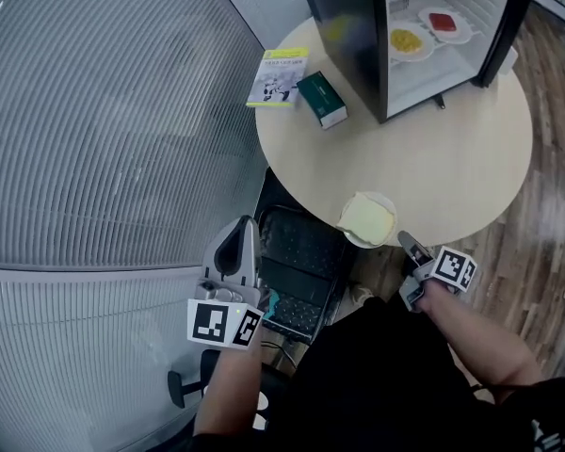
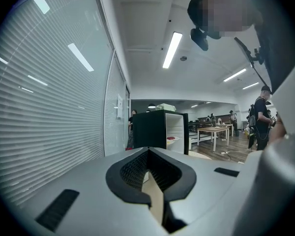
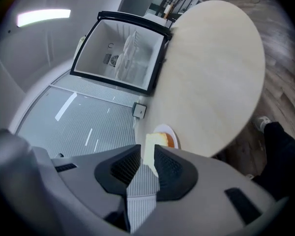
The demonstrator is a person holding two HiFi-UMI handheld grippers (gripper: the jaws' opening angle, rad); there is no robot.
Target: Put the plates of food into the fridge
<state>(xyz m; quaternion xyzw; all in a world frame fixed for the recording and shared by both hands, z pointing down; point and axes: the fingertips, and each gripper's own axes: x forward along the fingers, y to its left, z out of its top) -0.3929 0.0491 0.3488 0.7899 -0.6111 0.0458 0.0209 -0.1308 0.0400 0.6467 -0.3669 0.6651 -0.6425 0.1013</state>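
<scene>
Table (image 1: 424, 158): round top with a pale, smooth wood-look surface, set beside a finely ribbed grey wall (image 1: 104, 111).
Fridge (image 1: 344, 17): small boxy cabinet at the table's far side, glossy black outside and white inside, its door (image 1: 505, 26) swung wide open.
Plates in fridge (image 1: 400, 56): two round white plates side by side on one shelf. One holds a yellow heap (image 1: 407, 40), the other a red patch (image 1: 443, 21).
Plate on table (image 1: 358, 241): round and white, at the table's near edge, well apart from the fridge. It carries a pale yellow, squarish slab (image 1: 367, 218) with a soft matte face.
Right gripper (image 1: 405, 243): grey shell with black ribbed pads, tips just beside the rim of the plate on the table. The jaws stand a narrow slit apart with nothing pinched, and the slab shows beyond the slit.
Left gripper (image 1: 240, 229): same grey shell and ribbed pads, off the table above a black mesh chair seat (image 1: 301, 252). Its jaws are a thin slit apart and hold nothing.
Booklet (image 1: 281, 76): thin, printed, lying flat to the left of the fridge.
Green box (image 1: 322, 100): small rectangular carton just beside the booklet.
Floor (image 1: 546, 224): brown wood planks.
</scene>
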